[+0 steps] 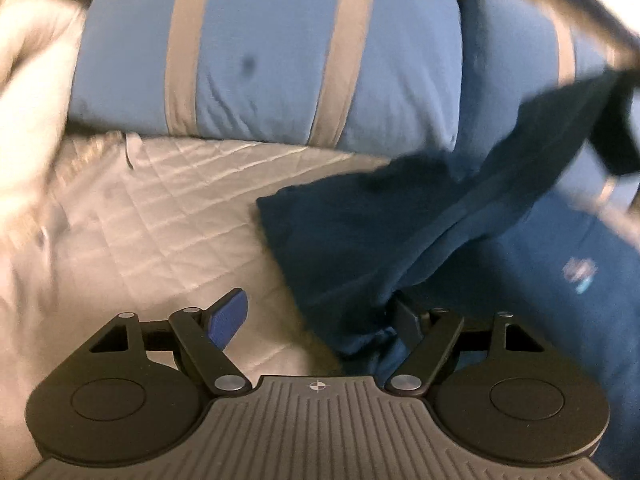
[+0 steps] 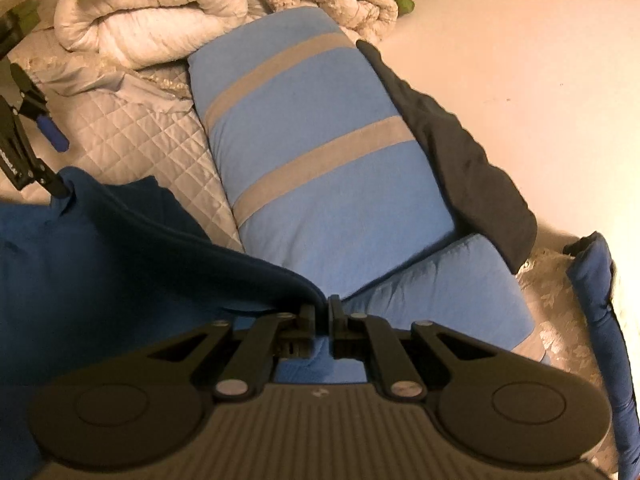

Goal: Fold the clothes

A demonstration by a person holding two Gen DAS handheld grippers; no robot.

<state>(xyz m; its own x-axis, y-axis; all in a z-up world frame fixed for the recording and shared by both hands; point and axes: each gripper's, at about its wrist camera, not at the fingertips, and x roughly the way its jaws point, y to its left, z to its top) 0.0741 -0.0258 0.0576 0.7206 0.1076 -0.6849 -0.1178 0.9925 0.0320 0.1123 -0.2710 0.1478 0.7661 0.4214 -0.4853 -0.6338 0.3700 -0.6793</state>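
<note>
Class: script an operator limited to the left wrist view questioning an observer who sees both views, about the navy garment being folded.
Operator: Is the right hand-held gripper actually closed on the navy garment?
Observer: Yes, its jaws are shut on the garment's edge.
Operator: Is anything beyond the striped pillow?
Observer: A dark cloth lies along the pillow's far long edge.
</note>
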